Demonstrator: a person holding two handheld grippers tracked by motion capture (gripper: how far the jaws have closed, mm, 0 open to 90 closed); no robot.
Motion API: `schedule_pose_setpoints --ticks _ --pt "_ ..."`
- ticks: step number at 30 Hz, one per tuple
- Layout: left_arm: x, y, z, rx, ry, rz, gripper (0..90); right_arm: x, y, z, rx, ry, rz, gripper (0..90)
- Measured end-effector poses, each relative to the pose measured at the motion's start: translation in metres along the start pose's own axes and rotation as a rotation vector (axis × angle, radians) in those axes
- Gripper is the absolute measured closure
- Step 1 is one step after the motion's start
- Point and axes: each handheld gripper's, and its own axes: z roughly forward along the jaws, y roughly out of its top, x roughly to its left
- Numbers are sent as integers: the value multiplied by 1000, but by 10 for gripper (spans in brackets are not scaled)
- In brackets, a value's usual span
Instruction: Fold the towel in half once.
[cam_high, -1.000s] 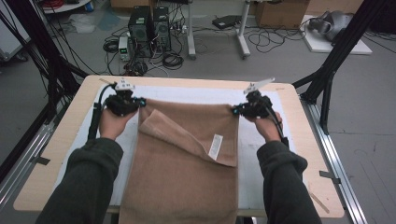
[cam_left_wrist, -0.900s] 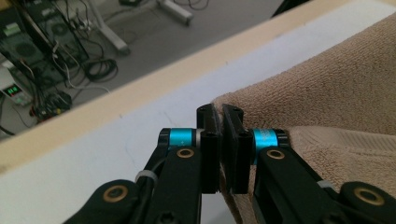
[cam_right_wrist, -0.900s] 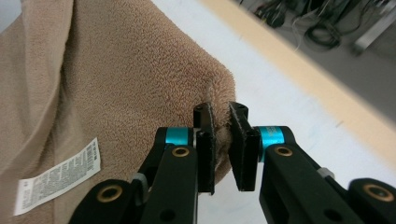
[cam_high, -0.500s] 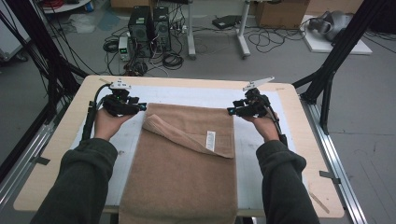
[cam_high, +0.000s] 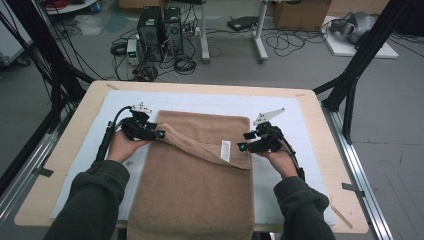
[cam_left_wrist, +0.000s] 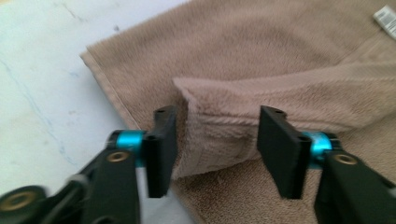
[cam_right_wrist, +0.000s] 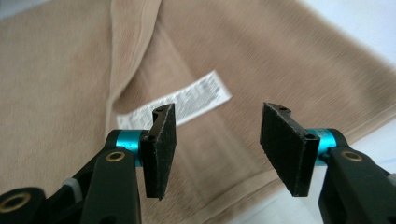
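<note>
Two grippers sit at the far corners of a tan towel (cam_high: 200, 170) that lies down the middle of the high view on a white mat (cam_high: 280, 107), over a wooden table (cam_high: 65, 150), its near end hanging past the bottom edge. The towel's far part is doubled toward the person, with the folded flap running from centre left down to a white label (cam_high: 226, 150) right of centre. At centre left the left gripper (cam_high: 159, 135) points at the flap's corner; in the left gripper view its jaws have just been opening and stand apart, the raised fold of towel (cam_left_wrist: 219, 135) between them with a gap on each side, so nothing is pinched. At centre right the right gripper (cam_high: 242, 146) rests just beside the towel's right edge; in the right gripper view its jaws have likewise just been opening and are released, with the label (cam_right_wrist: 187, 105) and flat towel (cam_right_wrist: 60, 93) lying beyond them, not gripped. Dark green sleeves (cam_high: 95, 200) come in from the bottom.
</note>
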Motion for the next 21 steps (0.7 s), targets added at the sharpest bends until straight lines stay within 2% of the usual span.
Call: schedule_pose_setpoints --ticks 2,3,4,6,9,13,15,18,21 --pt "0 -4 3 8 3 4 610 3 -8 5 9 9 0 453" --pt "1 -5 3 21 -10 16 688 4 -11 6 16 14 1 453" --pt "1 -6 2 26 -24 21 728 5 -13 7 16 14 4 452" --pt "0 -8 -5 16 -48 28 737 7 -17 8 12 23 7 450" --pt "-4 -17 -20 -15 -96 38 717 12 -20 7 10 34 -7 446" --pt "-14 -37 -38 44 -124 71 617 22 -21 5 14 35 -26 439" --pt "-20 -48 -50 35 -139 85 564 26 -22 3 6 39 -27 439" --pt "-27 -58 -67 26 -130 118 485 32 -24 0 -4 41 -36 439" --pt "-30 -61 -80 -3 -120 126 465 39 -26 -2 -3 43 -57 447"
